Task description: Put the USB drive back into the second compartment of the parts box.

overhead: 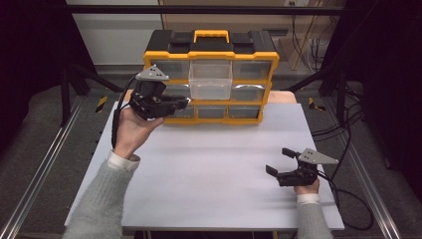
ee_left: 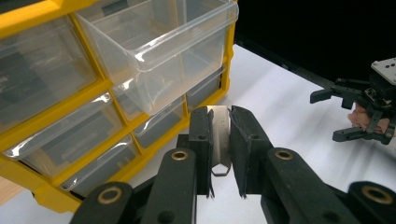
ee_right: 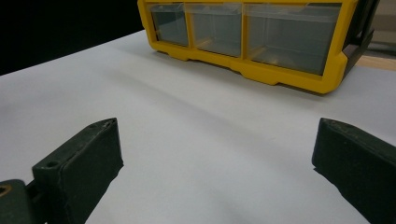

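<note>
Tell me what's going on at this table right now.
A person works with a gripper in each hand at a white table in front of a yellow drawer cabinet. The left gripper is shut on a small flat metal piece, held up beside the cabinet, whose clear top middle drawer is pulled out. I can't tell what the piece is. The right gripper rests open near the table's right side, holding nothing.

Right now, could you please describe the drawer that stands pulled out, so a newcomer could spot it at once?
At the table's far edge stands a yellow and black drawer cabinet with a yellow handle on top. The open drawer is the clear plastic one, top row, middle. It alone juts forward; its neighbours sit flush.
</note>
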Tool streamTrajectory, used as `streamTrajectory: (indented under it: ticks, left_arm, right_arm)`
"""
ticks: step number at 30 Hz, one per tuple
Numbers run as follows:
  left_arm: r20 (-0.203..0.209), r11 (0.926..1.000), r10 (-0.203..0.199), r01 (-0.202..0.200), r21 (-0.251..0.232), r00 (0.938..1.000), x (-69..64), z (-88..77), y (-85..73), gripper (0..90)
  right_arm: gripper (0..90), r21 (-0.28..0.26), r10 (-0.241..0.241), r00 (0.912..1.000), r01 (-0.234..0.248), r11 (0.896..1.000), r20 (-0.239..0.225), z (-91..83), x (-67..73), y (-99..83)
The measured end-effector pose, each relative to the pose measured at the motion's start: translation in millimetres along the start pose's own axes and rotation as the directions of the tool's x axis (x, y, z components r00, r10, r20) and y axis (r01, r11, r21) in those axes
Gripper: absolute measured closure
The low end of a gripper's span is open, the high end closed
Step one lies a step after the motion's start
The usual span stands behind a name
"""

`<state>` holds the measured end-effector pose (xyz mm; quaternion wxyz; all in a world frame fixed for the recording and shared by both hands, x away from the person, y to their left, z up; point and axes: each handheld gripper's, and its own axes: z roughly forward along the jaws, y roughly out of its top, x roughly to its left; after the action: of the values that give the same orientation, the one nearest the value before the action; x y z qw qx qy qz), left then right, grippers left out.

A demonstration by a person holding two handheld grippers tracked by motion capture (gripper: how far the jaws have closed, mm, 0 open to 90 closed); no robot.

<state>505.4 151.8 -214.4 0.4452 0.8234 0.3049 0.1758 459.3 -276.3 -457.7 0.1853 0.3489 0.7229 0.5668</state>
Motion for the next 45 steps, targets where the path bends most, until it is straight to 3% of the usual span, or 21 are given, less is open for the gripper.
streamTrajectory:
  ticks: [19, 26, 45]
  left_arm:
    - [-0.020, 0.9997, -0.020, 0.020, -0.011, 0.9996, 10.8, -0.9, 27.2, 78.8]
    - [-0.028, 0.9999, -0.011, 0.011, -0.012, 0.9995, 10.8, 0.5, 38.5, 78.8]
    - [-0.047, 0.9997, -0.022, 0.022, -0.009, 0.9986, 17.3, 21.2, 66.0, 78.8]
  right_arm:
    - [2.0, 0.003, 0.001, 1.0000, -0.001, 1.000, 0.001, 0.5, 0.2, -0.3]
    - [2.0, 0.002, 0.001, 1.0000, -0.001, 1.000, 0.002, 0.5, 0.1, -0.3]
    - [2.0, 0.000, 0.001, 1.0000, -0.001, 1.000, 0.000, -0.1, 0.1, -0.1]
